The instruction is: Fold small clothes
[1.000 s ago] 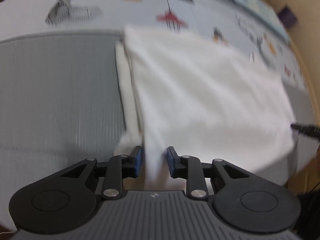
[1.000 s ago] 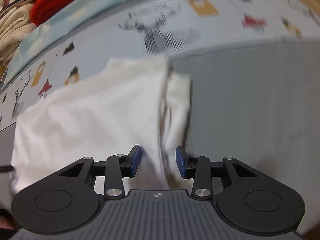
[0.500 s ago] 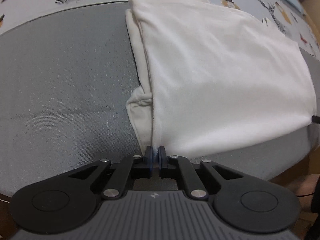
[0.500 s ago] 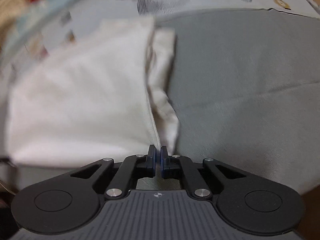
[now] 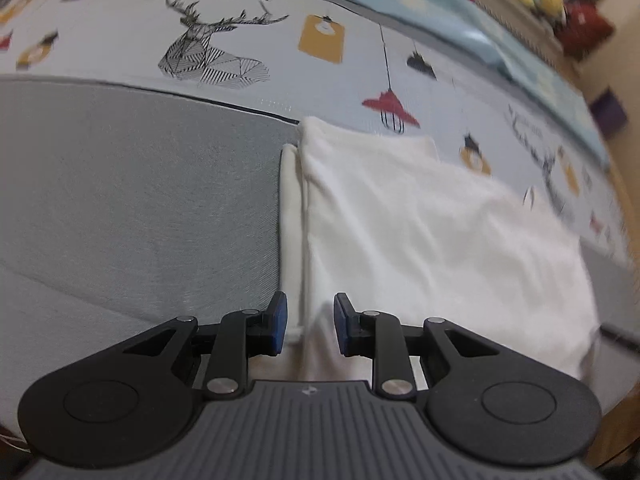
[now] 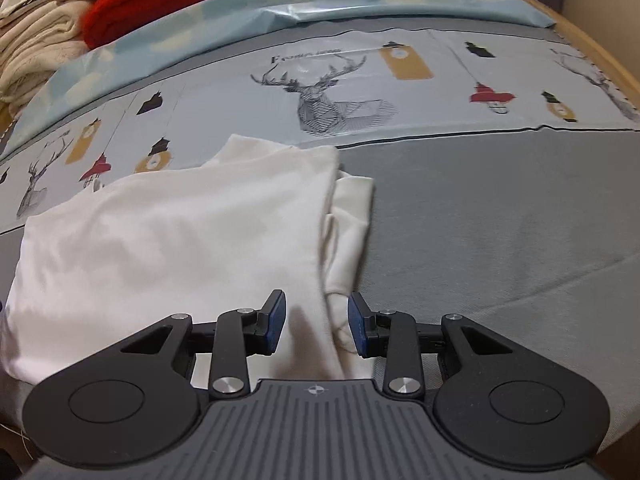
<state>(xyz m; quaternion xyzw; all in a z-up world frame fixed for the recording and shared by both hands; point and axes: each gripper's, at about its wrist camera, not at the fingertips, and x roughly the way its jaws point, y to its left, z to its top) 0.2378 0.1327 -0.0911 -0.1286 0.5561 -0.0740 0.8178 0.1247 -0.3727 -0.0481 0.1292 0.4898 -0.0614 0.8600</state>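
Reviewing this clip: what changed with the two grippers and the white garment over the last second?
Half a second ago both grippers were pinched shut at the white garment's near edge. Now the left gripper and the right gripper are opening; the cloth lies between the pads, unpressed, so both have let go. The garment stays folded on the grey bed cover.

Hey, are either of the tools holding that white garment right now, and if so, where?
Neither. Both the left tool and right tool are opening, pads clear of the white garment beneath them.

The white garment (image 5: 420, 240) is blurred, its near hem hidden.
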